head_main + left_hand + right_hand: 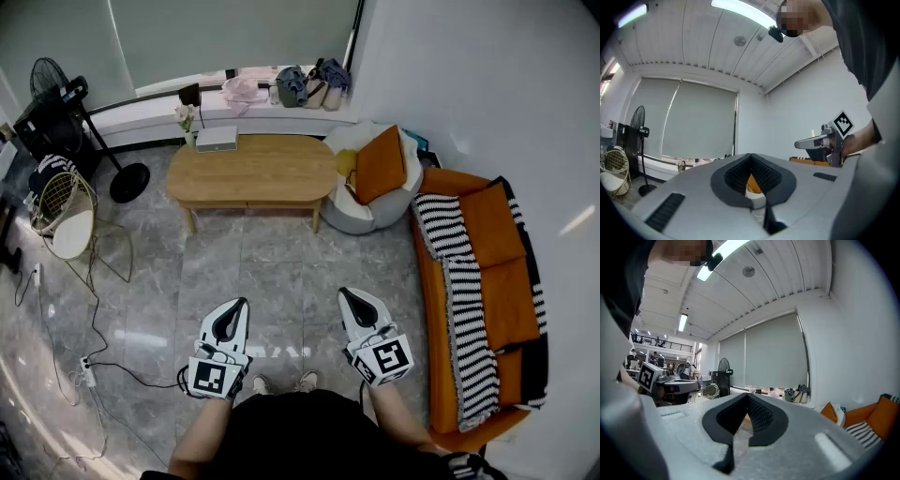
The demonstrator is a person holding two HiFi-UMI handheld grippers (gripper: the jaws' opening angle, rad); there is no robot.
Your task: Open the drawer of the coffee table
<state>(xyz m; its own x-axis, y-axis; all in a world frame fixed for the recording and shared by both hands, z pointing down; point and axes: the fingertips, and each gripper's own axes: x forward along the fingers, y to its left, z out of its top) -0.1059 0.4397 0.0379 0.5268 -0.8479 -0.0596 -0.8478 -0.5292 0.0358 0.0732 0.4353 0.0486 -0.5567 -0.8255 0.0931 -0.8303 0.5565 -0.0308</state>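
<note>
The oval wooden coffee table (253,169) stands across the room near the window, a good way beyond both grippers. A darker strip under its front edge (248,202) is where the drawer front sits; no handle can be made out. My left gripper (234,305) (751,155) and right gripper (349,293) (748,395) are held side by side close to the person's body, over the grey tiled floor. Both point level toward the table. Each has its jaws together with nothing between them.
A white box (217,139) and a small flower vase (187,120) sit on the table's far left. A grey beanbag with an orange cushion (370,183) touches its right end. An orange sofa (487,281) lines the right wall. A fan (56,103), wire chair (61,211) and floor cables (89,366) are left.
</note>
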